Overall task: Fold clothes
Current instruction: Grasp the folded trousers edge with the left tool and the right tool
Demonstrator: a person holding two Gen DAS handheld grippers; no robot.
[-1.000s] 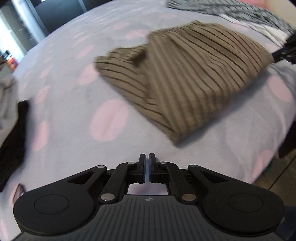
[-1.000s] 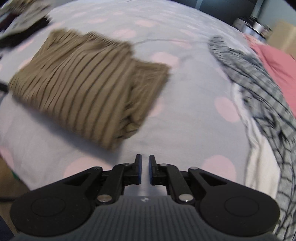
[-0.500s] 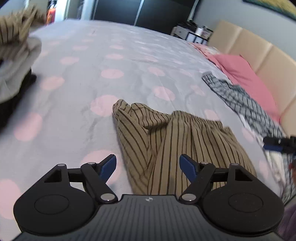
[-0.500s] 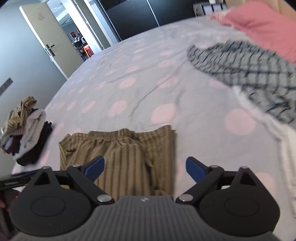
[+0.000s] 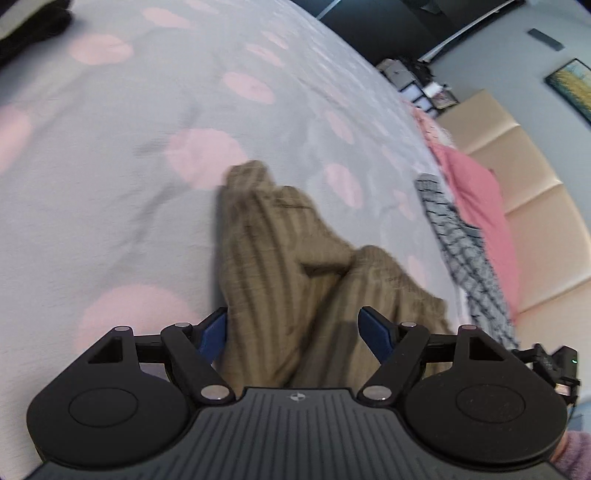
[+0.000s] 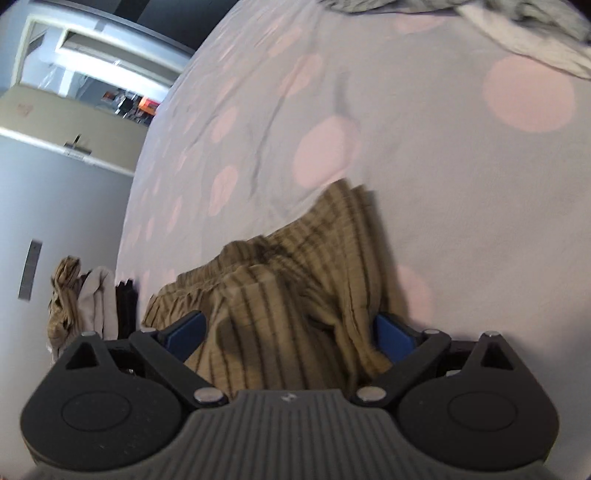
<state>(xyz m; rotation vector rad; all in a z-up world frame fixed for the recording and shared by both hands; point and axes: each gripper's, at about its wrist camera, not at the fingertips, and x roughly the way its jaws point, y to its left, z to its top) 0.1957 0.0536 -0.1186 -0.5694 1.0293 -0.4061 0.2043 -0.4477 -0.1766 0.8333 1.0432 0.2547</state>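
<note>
A folded tan garment with dark stripes [image 5: 280, 258] lies on the grey sheet with pink dots [image 5: 110, 166]. My left gripper [image 5: 295, 332] hangs open just over its near end, and the cloth runs between the wide-set blue pads [image 5: 375, 328]. In the right wrist view the same tan garment [image 6: 295, 288] lies bunched between the spread pads [image 6: 184, 332] of my right gripper [image 6: 291, 336], which is open too. Neither pair of pads visibly presses the cloth. The right gripper's tip [image 5: 550, 362] shows at the right edge of the left wrist view.
A grey checked garment [image 5: 454, 236] and a pink pillow [image 5: 476, 199] lie toward the beige headboard [image 5: 535, 221]. Dark clothing [image 5: 33, 26] sits at the far left. A pile of clothes [image 6: 85, 295] rests at the bed's edge near a door [image 6: 74, 118].
Both grippers went from shut to wide open. Both closed in on the tan garment, which now lies between their jaws, and both views have rolled.
</note>
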